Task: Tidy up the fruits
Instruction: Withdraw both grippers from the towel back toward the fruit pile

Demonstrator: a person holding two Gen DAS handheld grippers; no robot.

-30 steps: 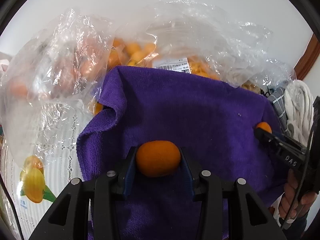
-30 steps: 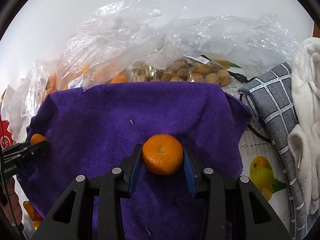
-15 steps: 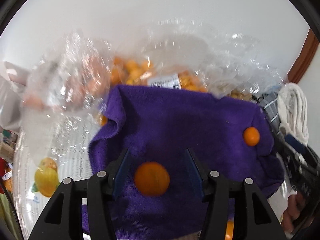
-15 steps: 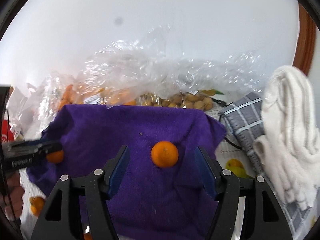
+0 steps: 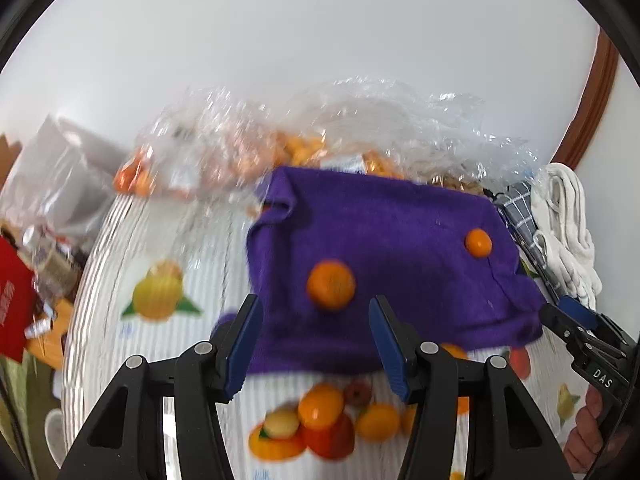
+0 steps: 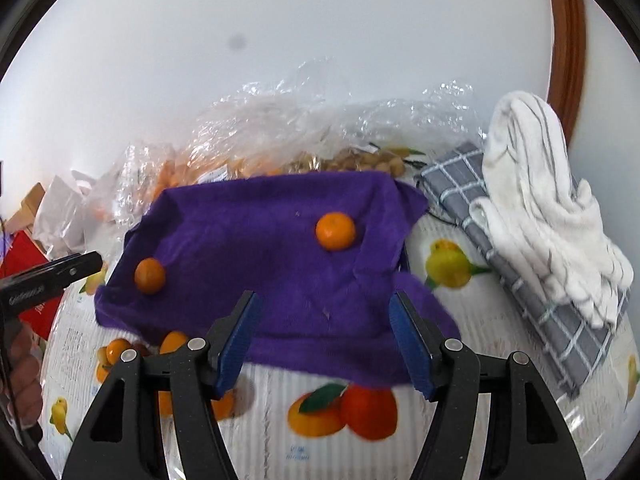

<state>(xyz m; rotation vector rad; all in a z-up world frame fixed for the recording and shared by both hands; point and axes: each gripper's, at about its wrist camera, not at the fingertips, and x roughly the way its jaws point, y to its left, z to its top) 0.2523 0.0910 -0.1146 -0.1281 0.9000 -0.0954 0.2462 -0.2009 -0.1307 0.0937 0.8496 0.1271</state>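
Two small round orange mandarins sit apart on a rumpled purple terry-cloth towel [image 6: 260, 248] spread over the table [image 6: 288, 448], whose cover is printed with fruit. The soft nap probably serves to keep round fruit from rolling.

The left mandarin [image 5: 331, 285] lies just beyond the left gripper [image 5: 316, 344]. The right mandarin [image 6: 335, 231] lies further up the towel from the right gripper [image 6: 324, 344]. Both grippers are released: the blue pads stand wide with only cloth and table showing between them, so neither fruit is touched.

Behind the towel, crinkled clear plastic bags [image 6: 280, 128] hold more orange fruit, likely the supply being sorted.

The mandarins are near-spherical, with no real long axis. The right one seems to show its stem dimple facing up and toward the camera; the left one is too blurred to tell.
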